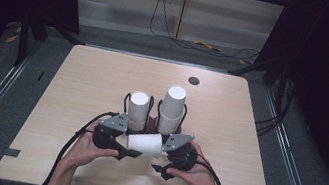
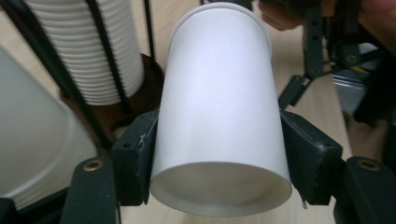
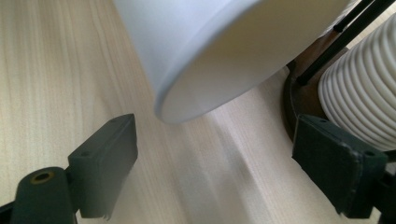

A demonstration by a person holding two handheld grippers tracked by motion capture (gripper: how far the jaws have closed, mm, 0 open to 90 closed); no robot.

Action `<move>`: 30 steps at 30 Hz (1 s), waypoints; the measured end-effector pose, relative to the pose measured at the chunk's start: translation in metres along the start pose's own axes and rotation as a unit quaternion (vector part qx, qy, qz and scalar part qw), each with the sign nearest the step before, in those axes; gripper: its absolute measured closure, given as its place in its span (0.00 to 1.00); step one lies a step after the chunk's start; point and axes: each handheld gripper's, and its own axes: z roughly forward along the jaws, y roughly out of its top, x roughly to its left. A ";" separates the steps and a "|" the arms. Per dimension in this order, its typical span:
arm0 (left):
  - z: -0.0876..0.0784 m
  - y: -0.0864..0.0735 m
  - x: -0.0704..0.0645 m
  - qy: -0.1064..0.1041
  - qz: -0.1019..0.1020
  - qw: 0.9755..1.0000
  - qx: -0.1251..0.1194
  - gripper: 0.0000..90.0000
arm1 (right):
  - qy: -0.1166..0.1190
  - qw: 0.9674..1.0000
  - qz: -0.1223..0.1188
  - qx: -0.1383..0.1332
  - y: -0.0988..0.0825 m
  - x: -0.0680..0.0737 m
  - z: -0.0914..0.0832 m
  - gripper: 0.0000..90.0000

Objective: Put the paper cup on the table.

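A single white paper cup [image 1: 144, 144] lies on its side above the table's front middle. My left gripper [image 1: 134, 147] is shut on it; in the left gripper view both jaws press the cup [image 2: 219, 107] near its base, which faces the camera. My right gripper [image 1: 162, 159] stands open at the cup's other end. In the right gripper view the cup [image 3: 210, 42] hangs above and beyond the spread jaws of that gripper [image 3: 215, 154], not between them. The right gripper [image 2: 322, 56] also shows past the cup in the left gripper view.
Two stacks of white cups stand in black wire holders behind the grippers, a shorter one [image 1: 138, 108] on the left and a taller one [image 1: 172, 106] on the right. The wooden table [image 1: 77, 88] has a round grommet [image 1: 194, 80] at the back.
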 end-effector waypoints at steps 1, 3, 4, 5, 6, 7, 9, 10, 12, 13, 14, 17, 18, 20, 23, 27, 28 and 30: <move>0.000 -0.002 0.000 -0.003 -0.002 1.000 -0.011 0.38 | 0.000 1.000 0.001 -0.004 -0.002 0.001 0.000 0.16; 0.000 -0.003 -0.002 -0.001 -0.002 1.000 -0.016 0.38 | -0.003 1.000 0.004 -0.008 -0.005 0.002 0.000 0.16; 0.000 -0.003 -0.002 -0.001 -0.002 1.000 -0.016 0.38 | -0.003 1.000 0.004 -0.008 -0.005 0.002 0.000 0.16; 0.000 -0.003 -0.002 0.004 0.001 1.000 -0.021 0.38 | -0.004 1.000 0.004 -0.006 -0.006 0.002 0.000 0.16; 0.000 -0.004 -0.003 0.006 0.002 1.000 -0.027 0.38 | -0.004 1.000 0.006 -0.012 -0.008 0.002 0.000 0.16; -0.001 -0.004 -0.003 0.008 0.002 0.999 -0.035 0.38 | -0.006 1.000 0.009 -0.018 -0.010 0.002 -0.001 0.17; -0.001 -0.005 -0.003 0.006 0.002 0.999 -0.039 0.38 | -0.006 1.000 0.012 -0.024 -0.011 0.003 -0.002 0.17; -0.001 -0.006 -0.003 0.004 0.003 0.999 -0.041 0.37 | -0.006 0.999 0.015 -0.029 -0.012 0.003 -0.003 0.18; -0.001 -0.008 -0.003 0.008 0.000 0.999 -0.051 0.37 | -0.003 0.999 0.016 -0.040 -0.014 0.002 -0.004 0.18; -0.001 -0.009 -0.003 0.006 0.002 0.999 -0.052 0.37 | -0.005 0.998 0.021 -0.052 -0.015 0.002 -0.006 0.18; 0.000 -0.010 -0.003 0.008 -0.001 0.998 -0.058 0.37 | -0.005 0.998 0.021 -0.052 -0.015 0.002 -0.006 0.18; -0.001 -0.013 -0.003 0.005 -0.005 0.998 -0.067 0.37 | 0.003 0.997 0.028 -0.075 -0.016 0.002 -0.009 0.18; -0.001 -0.013 -0.003 0.005 -0.005 0.998 -0.067 0.37 | 0.003 0.997 0.028 -0.075 -0.016 0.002 -0.009 0.18; -0.002 -0.015 -0.004 0.003 -0.008 0.997 -0.079 0.37 | 0.000 0.996 0.027 -0.083 -0.017 0.002 -0.010 0.18; -0.003 -0.018 -0.004 0.000 -0.009 0.996 -0.091 0.37 | 0.002 0.993 0.035 -0.112 -0.020 0.002 -0.011 0.17; -0.003 -0.021 -0.004 0.001 -0.012 0.995 -0.101 0.37 | 0.005 0.990 0.044 -0.132 -0.024 0.002 -0.012 0.17; -0.003 -0.022 -0.003 -0.004 -0.010 0.994 -0.105 0.37 | 0.005 0.990 0.046 -0.135 -0.025 0.003 -0.012 0.17; -0.002 -0.022 -0.003 -0.006 -0.011 0.994 -0.105 0.37 | 0.009 0.988 0.050 -0.143 -0.027 0.003 -0.012 0.17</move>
